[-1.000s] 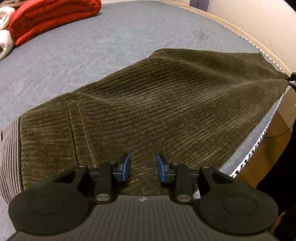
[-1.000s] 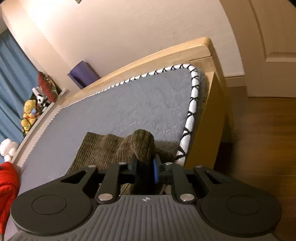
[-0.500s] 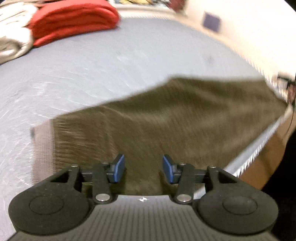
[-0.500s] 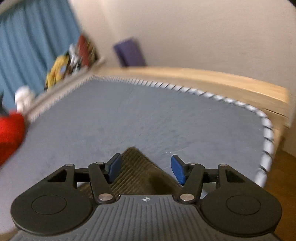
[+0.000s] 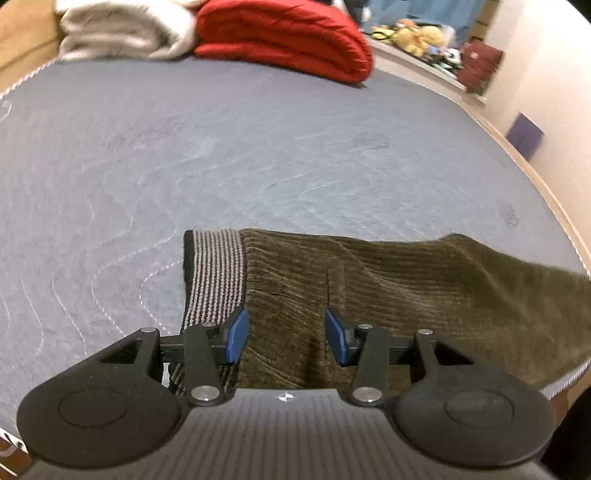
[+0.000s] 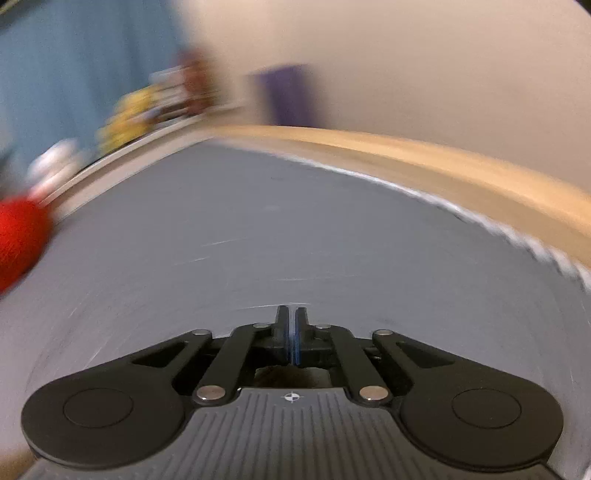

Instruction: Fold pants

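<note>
Hovering over the waistband end of the pants (image 5: 369, 295), my left hand-held gripper (image 5: 284, 339) has its blue pads apart, with nothing pressed between them; the corduroy lies below the gap, not in it. The pants are spread flat along the near edge of the bed (image 5: 258, 147), the striped waistband (image 5: 216, 273) toward the left of my left view and the legs running off to the right, where the cloth reaches the mattress edge. Laid out like that, I judge they are ready for a lengthwise or crosswise fold, and my left jaws stand apart so I can take hold near the waist.

My right hand-held gripper (image 6: 291, 332) has just been closing and its pads now sit together with nothing visible between them. Its view is blurred and shows only bare grey mattress (image 6: 258, 229) ahead and the wooden bed frame (image 6: 443, 162) beyond; a scrap of brown shows under the jaws, too small to tell what it is.

At the far end sit a folded red blanket (image 5: 288, 37) and a pale one (image 5: 118, 29), well clear of the pants.
</note>
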Available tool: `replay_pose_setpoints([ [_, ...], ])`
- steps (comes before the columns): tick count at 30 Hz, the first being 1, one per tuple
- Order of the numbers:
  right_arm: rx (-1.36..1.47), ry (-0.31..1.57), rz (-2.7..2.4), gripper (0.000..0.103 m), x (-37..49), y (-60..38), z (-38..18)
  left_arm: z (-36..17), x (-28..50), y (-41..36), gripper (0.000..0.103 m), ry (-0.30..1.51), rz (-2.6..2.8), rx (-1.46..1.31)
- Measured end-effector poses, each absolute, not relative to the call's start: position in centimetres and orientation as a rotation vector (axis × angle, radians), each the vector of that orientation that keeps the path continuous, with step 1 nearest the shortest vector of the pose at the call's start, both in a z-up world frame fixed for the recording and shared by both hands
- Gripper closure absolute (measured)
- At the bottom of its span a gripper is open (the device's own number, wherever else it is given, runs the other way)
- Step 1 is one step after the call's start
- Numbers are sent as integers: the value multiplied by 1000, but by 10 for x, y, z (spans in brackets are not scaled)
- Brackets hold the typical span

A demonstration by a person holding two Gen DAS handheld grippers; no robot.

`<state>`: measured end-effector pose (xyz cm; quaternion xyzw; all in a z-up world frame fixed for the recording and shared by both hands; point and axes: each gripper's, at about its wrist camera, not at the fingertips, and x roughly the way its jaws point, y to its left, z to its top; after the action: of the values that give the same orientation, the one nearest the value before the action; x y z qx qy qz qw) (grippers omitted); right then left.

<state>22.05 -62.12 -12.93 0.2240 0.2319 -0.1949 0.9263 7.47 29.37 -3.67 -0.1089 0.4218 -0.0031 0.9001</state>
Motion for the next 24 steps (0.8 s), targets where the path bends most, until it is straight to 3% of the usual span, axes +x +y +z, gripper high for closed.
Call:
replay_pose_setpoints([
  [3,501,553,-421,101,219,-624,-145,-38,79,297,52,881,6,-250],
  [6,424,474,-415,93,198,-603,-129,-37,79,304,52,859,15,-312],
  [8,407,428,-397,71,182,-592,-114,-31,74,313,52,823,37,-349],
  [11,397,360,-380,54,153,-577,-92,-26,64,330,51,788,43,-443],
  [13,400,347,-345,54,137,-578,-88,-25,57,336,49,782,66,-476],
  [14,393,346,-338,54,128,-578,-88,-24,53,340,40,777,106,-475],
  [17,377,357,-318,52,114,-566,-89,-24,42,352,33,775,158,-507],
  [21,329,417,-329,52,93,-551,-102,-45,44,359,33,893,113,-649],
  [22,330,433,-342,52,89,-549,-106,-48,47,352,40,930,121,-599],
  [23,338,440,-355,52,82,-545,-108,-47,50,348,59,946,141,-523],
  [24,352,442,-358,52,77,-543,-110,-41,50,342,65,938,146,-451],
])
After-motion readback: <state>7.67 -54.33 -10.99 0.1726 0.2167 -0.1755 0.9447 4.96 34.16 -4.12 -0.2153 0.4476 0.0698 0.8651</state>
